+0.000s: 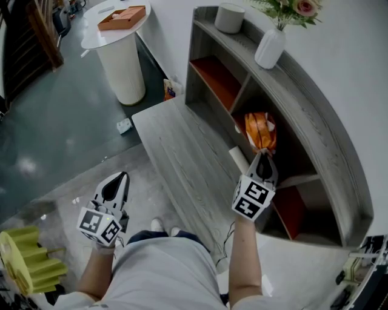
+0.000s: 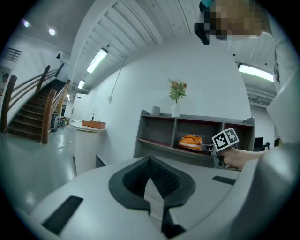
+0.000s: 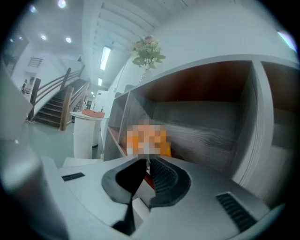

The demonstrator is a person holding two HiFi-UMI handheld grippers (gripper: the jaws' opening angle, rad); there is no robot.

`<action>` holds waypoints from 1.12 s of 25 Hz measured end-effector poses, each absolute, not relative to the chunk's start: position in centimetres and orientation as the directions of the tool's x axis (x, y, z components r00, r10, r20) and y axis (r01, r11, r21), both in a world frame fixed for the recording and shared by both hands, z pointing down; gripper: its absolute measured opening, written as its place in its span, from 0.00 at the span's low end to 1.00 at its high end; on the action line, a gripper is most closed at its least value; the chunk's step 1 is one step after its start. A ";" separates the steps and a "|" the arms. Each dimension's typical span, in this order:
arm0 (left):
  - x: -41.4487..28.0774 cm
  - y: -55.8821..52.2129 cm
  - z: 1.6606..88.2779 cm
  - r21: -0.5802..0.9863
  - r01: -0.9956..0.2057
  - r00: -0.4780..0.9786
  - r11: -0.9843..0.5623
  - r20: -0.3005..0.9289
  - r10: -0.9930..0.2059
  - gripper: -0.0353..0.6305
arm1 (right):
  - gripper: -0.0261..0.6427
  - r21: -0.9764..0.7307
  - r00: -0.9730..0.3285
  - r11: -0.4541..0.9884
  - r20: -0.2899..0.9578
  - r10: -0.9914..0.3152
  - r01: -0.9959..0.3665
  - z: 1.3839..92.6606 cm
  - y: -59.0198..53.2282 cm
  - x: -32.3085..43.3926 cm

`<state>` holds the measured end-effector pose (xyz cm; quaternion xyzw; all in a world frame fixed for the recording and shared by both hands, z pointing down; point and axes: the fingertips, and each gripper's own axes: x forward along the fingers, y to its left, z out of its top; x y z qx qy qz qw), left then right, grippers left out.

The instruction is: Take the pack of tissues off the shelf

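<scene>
While the pack of tissues (image 1: 260, 130) sits in the middle compartment of the shelf (image 1: 321, 130), the right gripper (image 1: 264, 156) has its jaws pinching the pack's near edge; lifting it out is not yet done. The left gripper (image 1: 120, 178) hangs low, jaws pressed together, empty.

pack of tissues (image 1: 260, 131): in middle compartment of shelf (image 1: 315, 115), at tip of right gripper (image 1: 264, 158)
vase (image 1: 270, 47): on shelf top, nearer than round pot (image 1: 230, 17)
bench (image 1: 182, 151): along shelf front
pedestal table (image 1: 124, 69): beyond bench, tray (image 1: 122, 17) on top
left gripper (image 1: 116, 187): left of bench
</scene>
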<state>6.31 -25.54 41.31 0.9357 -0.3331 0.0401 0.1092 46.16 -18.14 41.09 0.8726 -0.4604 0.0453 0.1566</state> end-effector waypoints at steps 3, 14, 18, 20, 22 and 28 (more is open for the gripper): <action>5.4 -25.2 40.9 0.174 -0.640 0.768 -0.748 0.140 -0.625 0.08 | 0.09 0.230 0.562 -0.518 0.205 -0.802 -0.824 40.3 -18.0 44.8; 0.2 -24.0 40.7 0.178 -0.707 0.706 -0.684 0.137 -0.695 0.08 | 0.09 0.219 0.437 -0.402 0.147 -0.887 -0.889 38.6 -20.2 37.2; -2.3 -23.7 40.7 0.182 -0.742 0.669 -0.645 0.138 -0.731 0.08 | 0.09 0.211 0.330 -0.296 0.150 -0.932 -0.931 38.9 -22.3 32.9; -3.5 -23.5 40.7 0.182 -0.757 0.652 -0.628 0.139 -0.745 0.08 | 0.09 0.203 0.269 -0.237 0.147 -0.952 -0.950 39.0 -23.4 30.6; -4.7 -23.2 40.7 0.182 -0.772 0.633 -0.609 0.143 -0.761 0.08 | 0.09 0.197 0.202 -0.173 0.139 -0.970 -0.965 39.0 -24.4 28.3; -8.2 -22.8 40.7 0.181 -0.812 0.579 -0.554 0.143 -0.803 0.08 | 0.09 0.173 -0.036 0.057 0.118 -0.992 -0.983 39.9 -26.8 20.3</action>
